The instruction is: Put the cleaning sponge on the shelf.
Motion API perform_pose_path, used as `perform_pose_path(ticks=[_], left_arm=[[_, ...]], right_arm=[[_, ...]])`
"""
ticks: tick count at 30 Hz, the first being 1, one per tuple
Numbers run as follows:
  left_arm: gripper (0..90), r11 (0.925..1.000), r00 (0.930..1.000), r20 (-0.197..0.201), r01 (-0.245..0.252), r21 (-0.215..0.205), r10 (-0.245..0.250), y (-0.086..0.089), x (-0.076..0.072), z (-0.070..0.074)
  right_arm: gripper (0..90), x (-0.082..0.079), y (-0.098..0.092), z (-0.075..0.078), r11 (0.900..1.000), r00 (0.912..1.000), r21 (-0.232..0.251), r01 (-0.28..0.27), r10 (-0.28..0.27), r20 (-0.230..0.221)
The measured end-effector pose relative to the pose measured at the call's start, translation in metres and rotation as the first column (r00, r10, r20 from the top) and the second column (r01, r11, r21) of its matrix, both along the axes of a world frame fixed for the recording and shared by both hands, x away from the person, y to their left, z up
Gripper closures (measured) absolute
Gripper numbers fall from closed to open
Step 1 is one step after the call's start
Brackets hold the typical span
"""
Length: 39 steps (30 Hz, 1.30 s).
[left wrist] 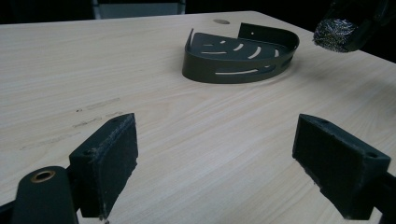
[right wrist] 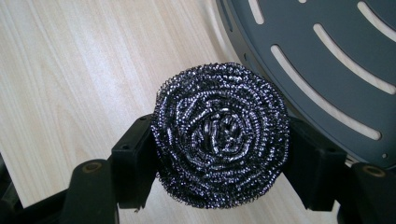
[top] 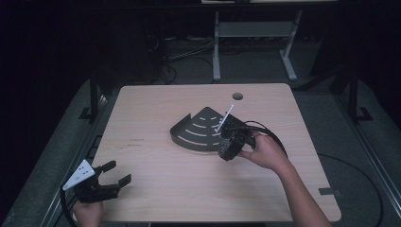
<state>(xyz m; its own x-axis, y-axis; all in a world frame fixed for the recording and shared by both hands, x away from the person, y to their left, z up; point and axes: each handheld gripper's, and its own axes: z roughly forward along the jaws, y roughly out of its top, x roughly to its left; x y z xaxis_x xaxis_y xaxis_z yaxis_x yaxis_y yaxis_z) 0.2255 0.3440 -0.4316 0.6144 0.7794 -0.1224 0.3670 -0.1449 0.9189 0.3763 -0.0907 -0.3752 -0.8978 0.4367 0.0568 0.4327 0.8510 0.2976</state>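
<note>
Dark room, pale worktop (top: 156,189): right gripper (top: 230,144) pinches the steel scrubber (right wrist: 219,135) beside the tray (top: 201,130), not in yet; left gripper (top: 106,182) waits, spread.

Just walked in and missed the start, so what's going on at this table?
A person works at a light wooden table with tongs in each hand. The right tongs are clamped on a round steel-wire scouring pad, held just above the near edge of a dark grey quarter-round metal shelf with slots. The left tongs sit open at the table's near left corner, holding nothing.
</note>
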Motion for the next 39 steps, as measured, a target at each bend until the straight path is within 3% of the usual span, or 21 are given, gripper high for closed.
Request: perform_pose_path(ticks=[16,39], left_arm=[[13.4,1.0000,1.0000,0.004,-0.002,-0.004,0.002,0.000,-0.001,0.001],[13.4,1.0000,1.0000,0.006,-0.001,-0.009,0.001,0.001,-0.001,0.001]], right_arm=[[32.1,0.012,0.014,0.022,1.000,0.9995,-0.017,-0.020,0.020,0.024],[32.1,0.039,0.027,0.032,0.999,0.9998,-0.035,-0.013,0.013,0.018]])
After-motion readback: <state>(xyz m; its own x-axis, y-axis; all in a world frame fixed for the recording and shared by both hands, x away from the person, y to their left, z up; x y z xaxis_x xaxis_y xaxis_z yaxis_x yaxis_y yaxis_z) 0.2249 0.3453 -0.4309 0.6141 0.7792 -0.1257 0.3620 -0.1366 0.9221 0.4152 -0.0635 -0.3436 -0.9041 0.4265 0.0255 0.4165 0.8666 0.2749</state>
